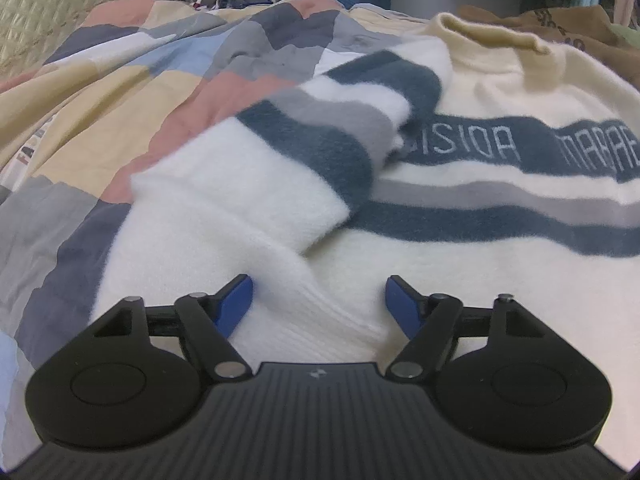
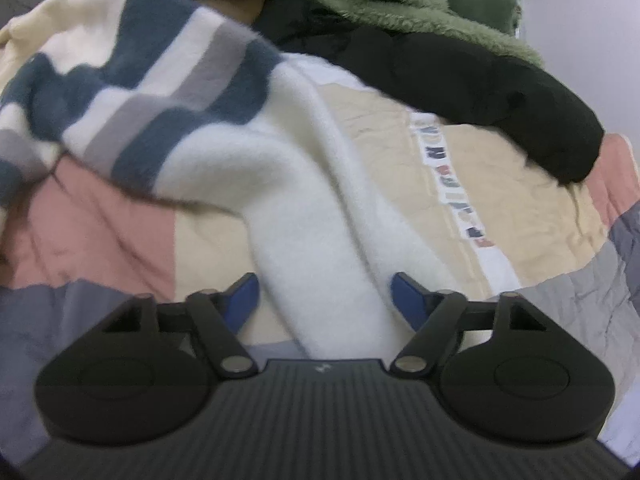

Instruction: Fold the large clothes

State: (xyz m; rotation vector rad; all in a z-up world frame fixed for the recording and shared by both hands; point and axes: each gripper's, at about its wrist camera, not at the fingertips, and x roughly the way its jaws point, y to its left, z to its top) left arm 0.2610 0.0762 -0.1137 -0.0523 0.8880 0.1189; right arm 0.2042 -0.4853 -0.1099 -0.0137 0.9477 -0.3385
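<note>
The left gripper [image 1: 319,300] is matte black with a ribbed, grooved housing bearing a small pale logo at its front edge. Two rounded black lobes flank it, each with a shallow circular recess. Black link arms hinge on silver pins and smaller silver screws sit on the outer brackets. Its fingers [image 1: 236,300] are blue, flat and wedge-shaped. The right gripper [image 2: 324,300] has the same build: ribbed black housing, round lobes, silver pins, blue fingers [image 2: 408,298].

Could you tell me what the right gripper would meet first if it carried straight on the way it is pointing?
Most likely the fluffy white sleeve of the cream striped sweater: it lies between the open blue fingers of the right gripper, with the patchwork quilt beneath. Depth is unclear.
</note>
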